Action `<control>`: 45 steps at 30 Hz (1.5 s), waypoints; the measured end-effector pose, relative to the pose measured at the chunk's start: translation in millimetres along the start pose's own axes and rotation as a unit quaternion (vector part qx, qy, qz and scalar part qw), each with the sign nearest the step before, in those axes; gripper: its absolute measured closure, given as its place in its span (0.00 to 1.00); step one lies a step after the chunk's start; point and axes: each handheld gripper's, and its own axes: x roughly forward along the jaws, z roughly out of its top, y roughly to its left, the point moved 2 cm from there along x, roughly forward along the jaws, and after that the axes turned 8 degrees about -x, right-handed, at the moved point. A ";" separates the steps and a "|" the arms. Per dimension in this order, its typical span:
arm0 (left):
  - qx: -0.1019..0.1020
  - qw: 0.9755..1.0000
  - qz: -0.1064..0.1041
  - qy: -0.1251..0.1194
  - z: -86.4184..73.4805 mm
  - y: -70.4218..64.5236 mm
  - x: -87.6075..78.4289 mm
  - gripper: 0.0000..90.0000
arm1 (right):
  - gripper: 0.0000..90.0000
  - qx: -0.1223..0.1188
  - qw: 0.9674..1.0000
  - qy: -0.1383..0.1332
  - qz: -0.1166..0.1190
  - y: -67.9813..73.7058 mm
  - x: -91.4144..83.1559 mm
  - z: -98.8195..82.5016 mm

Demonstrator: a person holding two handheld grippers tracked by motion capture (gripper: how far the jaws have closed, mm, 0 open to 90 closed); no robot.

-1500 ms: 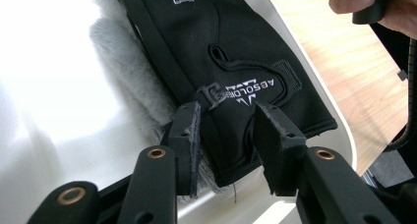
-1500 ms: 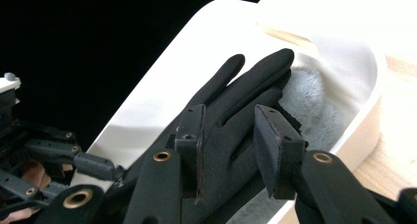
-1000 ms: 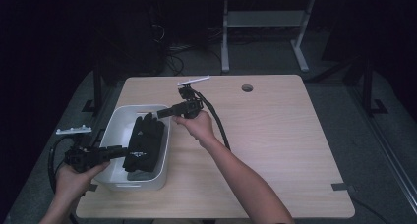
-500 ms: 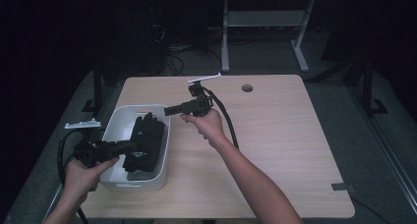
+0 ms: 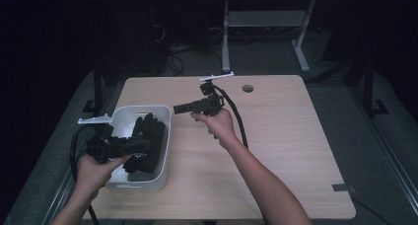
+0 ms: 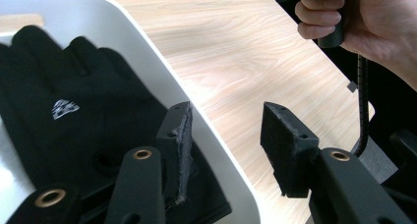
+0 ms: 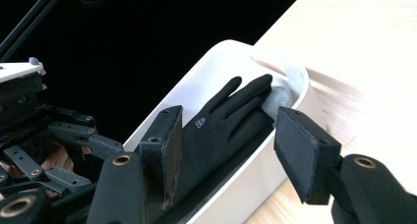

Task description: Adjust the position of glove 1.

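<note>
Nearby, white bin [image 5: 163,136] wall beside black gloves [image 5: 148,141], wooden table [image 5: 286,151]

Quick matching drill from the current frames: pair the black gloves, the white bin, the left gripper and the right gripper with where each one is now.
Things:
1. black gloves
2. white bin
3. left gripper
4. right gripper

Places:
a. on the table's left part
b. over the bin, open
c. inside the bin
d. above bare tabletop beside the bin, open

Pairs: 1-c, 2-a, 3-b, 4-d

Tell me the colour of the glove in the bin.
Black glove, small white logo; left gripper view.
</note>
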 end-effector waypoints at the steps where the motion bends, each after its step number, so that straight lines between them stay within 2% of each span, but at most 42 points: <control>1: 0.003 1.000 -0.002 0.002 0.7 -2.1 1.6 0.60 | 0.48 -0.001 1.000 0.000 -0.001 -0.7 -2.8 -0.6; 7: 0.011 1.000 -0.009 0.006 6.0 -12.8 10.6 0.56 | 0.46 0.002 1.000 -0.011 -0.007 -3.6 -17.3 -2.8; 10: 0.020 1.000 -0.018 0.011 9.1 -21.7 18.7 0.54 | 0.46 0.003 1.000 -0.016 -0.017 -6.5 -29.7 -4.4; 17: 0.026 0.999 -0.034 0.014 14.0 -33.2 31.0 0.52 | 0.45 0.006 0.999 -0.025 -0.029 -10.7 -50.1 -7.4; 23: 0.030 0.998 -0.044 0.018 15.2 -39.1 38.6 0.50 | 0.44 0.007 0.999 -0.032 -0.035 -12.0 -63.0 -8.5; 31: 0.034 0.998 -0.045 0.020 16.2 -42.9 41.2 0.48 | 0.44 0.011 0.998 -0.041 -0.044 -16.1 -76.5 -12.8; 37: 0.044 0.998 -0.047 0.023 18.7 -49.5 43.5 0.48 | 0.44 0.016 0.998 -0.047 -0.049 -20.1 -85.8 -19.7; 45: 0.051 0.997 -0.056 0.032 22.2 -60.1 56.6 0.48 | 0.44 0.024 0.996 -0.057 -0.058 -25.0 -104.9 -26.8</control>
